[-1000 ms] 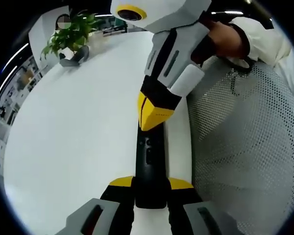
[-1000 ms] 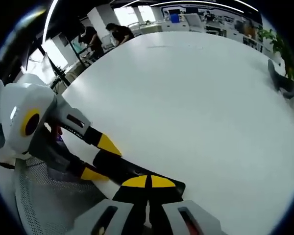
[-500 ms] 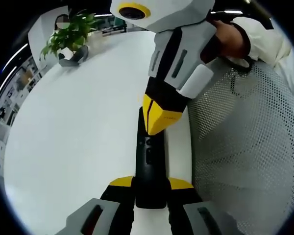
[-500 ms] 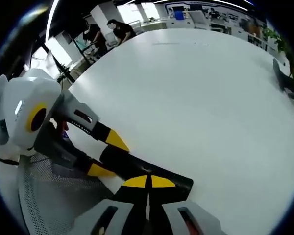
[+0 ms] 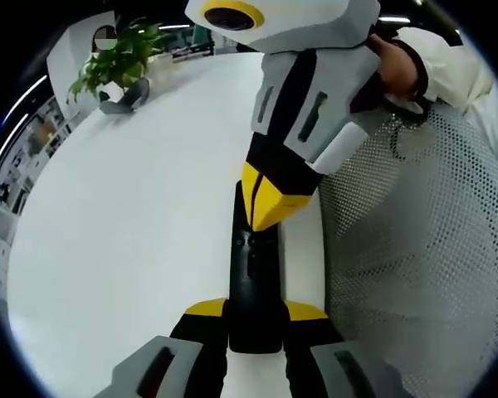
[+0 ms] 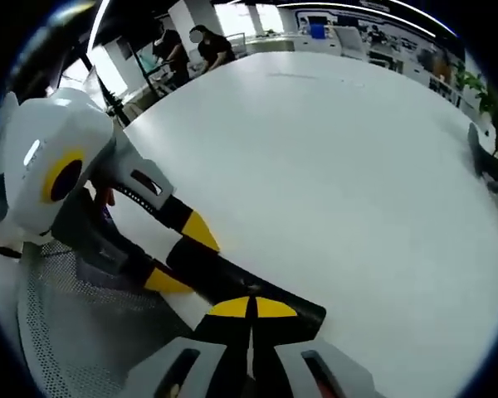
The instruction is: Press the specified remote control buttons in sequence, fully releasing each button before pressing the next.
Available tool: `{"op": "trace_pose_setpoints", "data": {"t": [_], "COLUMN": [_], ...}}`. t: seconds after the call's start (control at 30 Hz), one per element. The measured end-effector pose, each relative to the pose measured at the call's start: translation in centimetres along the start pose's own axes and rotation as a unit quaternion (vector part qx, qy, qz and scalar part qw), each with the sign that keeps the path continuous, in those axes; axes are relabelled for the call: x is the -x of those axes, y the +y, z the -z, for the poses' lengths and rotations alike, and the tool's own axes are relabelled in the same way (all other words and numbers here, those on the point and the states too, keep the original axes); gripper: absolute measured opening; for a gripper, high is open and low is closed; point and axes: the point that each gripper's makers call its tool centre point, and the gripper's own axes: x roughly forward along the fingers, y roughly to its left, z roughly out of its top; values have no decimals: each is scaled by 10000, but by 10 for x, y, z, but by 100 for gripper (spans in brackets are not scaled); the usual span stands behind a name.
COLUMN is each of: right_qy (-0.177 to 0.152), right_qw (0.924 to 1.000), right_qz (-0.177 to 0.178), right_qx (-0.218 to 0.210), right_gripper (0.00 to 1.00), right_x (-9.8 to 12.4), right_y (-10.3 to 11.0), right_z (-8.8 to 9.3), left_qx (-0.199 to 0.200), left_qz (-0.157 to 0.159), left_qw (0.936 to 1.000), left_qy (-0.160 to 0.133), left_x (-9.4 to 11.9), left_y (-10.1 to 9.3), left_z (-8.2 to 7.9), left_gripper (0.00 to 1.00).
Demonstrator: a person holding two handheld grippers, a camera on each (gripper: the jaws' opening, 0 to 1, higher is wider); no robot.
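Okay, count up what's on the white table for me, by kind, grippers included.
Remote control: 1
Grippers: 2, left and right
Potted plant: 1
Dark curved object beside the plant: 1
Total: 5

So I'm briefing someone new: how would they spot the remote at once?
Start at the big white table and go to its edge beside the grey mesh chair back. There the slim black bar-shaped remote control lies, clamped between the left gripper jaws, with the right gripper closed tip on its buttons.
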Motion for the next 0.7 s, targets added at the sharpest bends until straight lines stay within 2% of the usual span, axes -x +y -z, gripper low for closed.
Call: {"op": "trace_pose_setpoints", "data": {"t": [0.27, 0.5, 0.7], "right_qy": [-59, -97, -38], "right_qw": [10000, 9991, 9992], "right_qz": [54, -122, -147], "right_qx": [20, -392, -375], "right_gripper": [0, 0, 0], "right_x": [1, 2, 3], "right_y": [-1, -2, 1], "right_z": [1, 0, 2], "left_qx": [31, 111, 132], "left_qz": [-56, -39, -57], "left_qw": [10000, 9999, 9999], "left_qy": [26, -19, -69], "left_x": [0, 0, 0], "left_y": [0, 0, 0], "left_z": [0, 0, 0], "left_gripper": [24, 24, 24]}}
